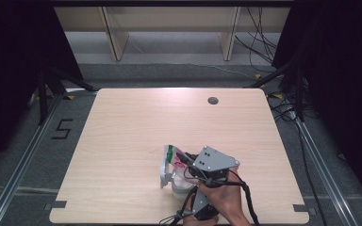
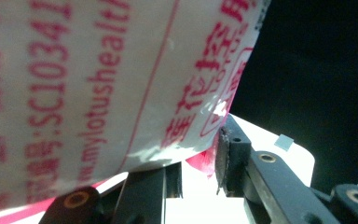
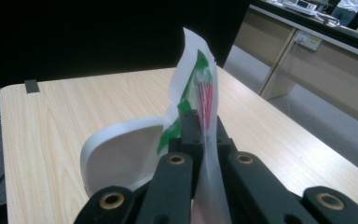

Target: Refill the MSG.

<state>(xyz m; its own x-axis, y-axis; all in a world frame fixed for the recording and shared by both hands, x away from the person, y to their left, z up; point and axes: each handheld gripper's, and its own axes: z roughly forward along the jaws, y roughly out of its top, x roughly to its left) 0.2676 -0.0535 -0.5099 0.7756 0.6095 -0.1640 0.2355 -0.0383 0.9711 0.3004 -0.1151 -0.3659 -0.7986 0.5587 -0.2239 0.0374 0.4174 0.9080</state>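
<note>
One packet [image 3: 200, 88] is pinched by two tools, left [image 2: 198, 168] and right [image 3: 200, 135], beside one white bowl [image 3: 121, 154].

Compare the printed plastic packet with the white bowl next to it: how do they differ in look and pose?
1. The packet is thin, flat film with red and green print; the bowl is plain white and rounded.
2. The packet stands on edge, rising above the bowl, which sits low on the table.
3. The right tool is shut on the packet; the bowl lies beside its jaws.
Both are largely white.
</note>
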